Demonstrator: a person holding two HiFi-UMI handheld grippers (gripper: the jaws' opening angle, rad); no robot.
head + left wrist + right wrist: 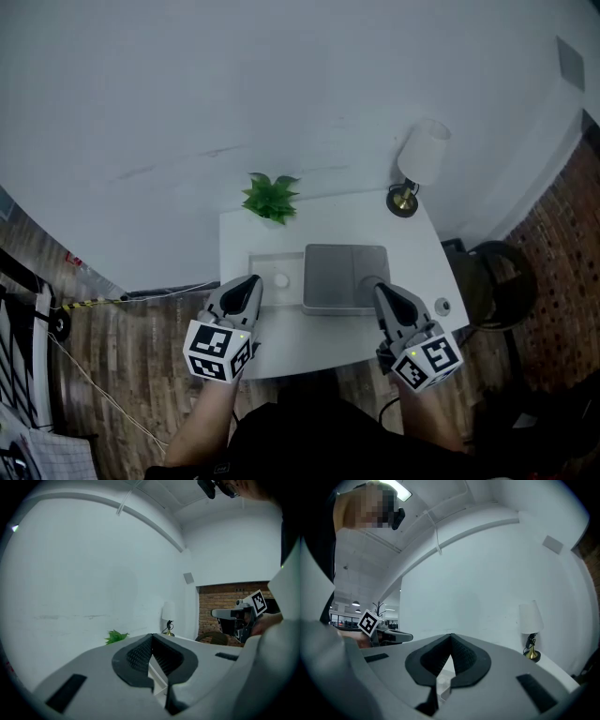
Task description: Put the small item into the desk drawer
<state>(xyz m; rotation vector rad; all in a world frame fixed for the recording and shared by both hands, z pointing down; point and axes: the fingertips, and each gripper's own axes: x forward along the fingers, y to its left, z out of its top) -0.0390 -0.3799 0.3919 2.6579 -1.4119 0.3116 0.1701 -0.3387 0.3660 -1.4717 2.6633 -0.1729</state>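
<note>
Desk (281, 349) carries a seemingly round small item (280, 280); left gripper (253, 279), right gripper (377, 286) clenched.

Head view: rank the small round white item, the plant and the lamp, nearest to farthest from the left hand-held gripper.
1. Small round white item, beside the left hand-held gripper.
2. Plant, straight ahead at the back edge of the desk.
3. Lamp, at the back right corner.
</note>
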